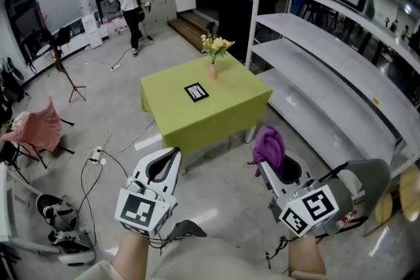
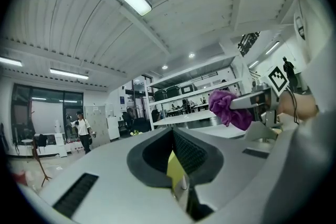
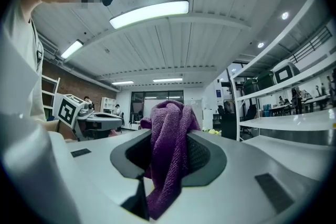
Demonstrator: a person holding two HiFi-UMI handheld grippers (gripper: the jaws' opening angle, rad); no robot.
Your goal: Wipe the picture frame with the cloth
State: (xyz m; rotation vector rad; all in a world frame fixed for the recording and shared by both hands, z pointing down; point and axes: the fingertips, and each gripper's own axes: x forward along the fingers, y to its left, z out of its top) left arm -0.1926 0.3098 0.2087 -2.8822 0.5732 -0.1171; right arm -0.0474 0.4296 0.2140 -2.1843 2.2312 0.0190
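Observation:
The picture frame (image 1: pixel 197 92), black-edged, lies flat in the middle of a yellow-green table (image 1: pixel 226 111) some way ahead of both grippers. My right gripper (image 1: pixel 266 166) is shut on a purple cloth (image 1: pixel 269 146), held up over the floor short of the table's near right corner. In the right gripper view the cloth (image 3: pixel 169 136) bunches above the jaws and hangs between them at my right gripper (image 3: pixel 168 160). My left gripper (image 1: pixel 170 155) is held over the floor to the left, shut and holding nothing. In its own view, my left gripper (image 2: pixel 176 168) has its jaws together, with the cloth (image 2: pixel 228 108) off to the right.
A vase of flowers (image 1: pixel 214 57) stands at the table's far edge. White shelving (image 1: pixel 315 49) runs along the right. Cables (image 1: pixel 98 155) and gear lie on the floor at left, beside a chair draped in pink (image 1: pixel 36 129). A person (image 1: pixel 130 6) stands far back.

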